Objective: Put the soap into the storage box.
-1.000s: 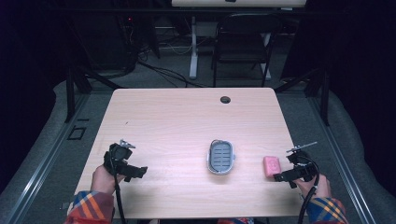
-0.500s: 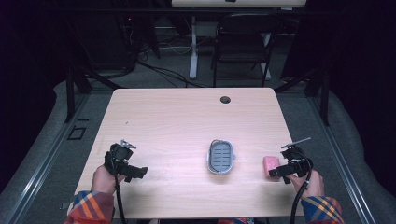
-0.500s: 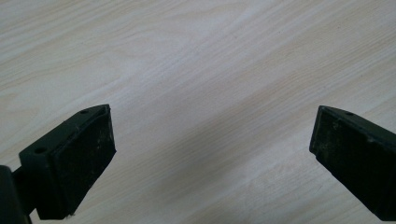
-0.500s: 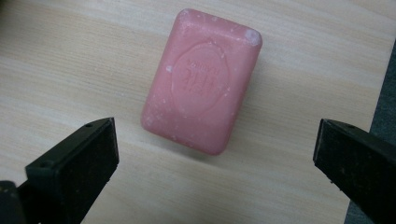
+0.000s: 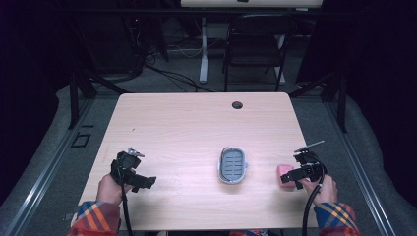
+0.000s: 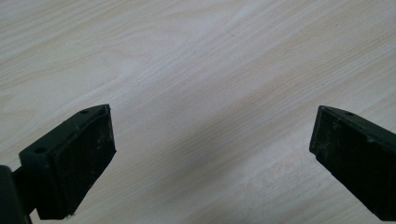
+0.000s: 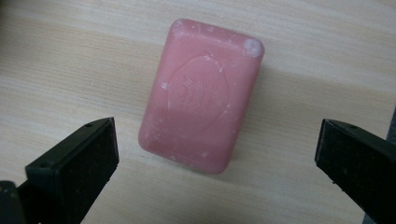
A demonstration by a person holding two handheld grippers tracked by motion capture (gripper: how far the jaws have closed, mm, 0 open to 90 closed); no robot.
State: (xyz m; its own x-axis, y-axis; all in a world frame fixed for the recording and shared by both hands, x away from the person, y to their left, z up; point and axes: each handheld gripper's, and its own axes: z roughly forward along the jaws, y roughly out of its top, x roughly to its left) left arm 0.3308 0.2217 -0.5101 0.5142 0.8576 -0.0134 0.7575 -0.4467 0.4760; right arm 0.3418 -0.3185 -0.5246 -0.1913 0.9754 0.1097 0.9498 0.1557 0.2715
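Observation:
A pink bar of soap [image 7: 201, 94] lies flat on the wooden table [image 5: 196, 128], near its right front edge [image 5: 284, 175]. My right gripper [image 5: 294, 178] hangs just over it, open, its two jaws standing wide on either side of the bar without touching it [image 7: 217, 149]. A grey oval soap dish [image 5: 232, 165] with a slotted floor sits left of the soap, near the table's middle front. My left gripper [image 5: 142, 182] is open at the front left, above bare wood [image 6: 212, 140], with nothing between its jaws.
A small dark round hole [image 5: 237, 105] is set in the table near its far edge. Beyond the table stand a dark chair [image 5: 255, 46] and a white post [image 5: 203, 49] with cables on the floor. The person's plaid sleeves [image 5: 96, 219] come in at the bottom.
My right gripper has moved left and settled over the soap, now partly covering it in the high view. The left gripper has stayed in place.

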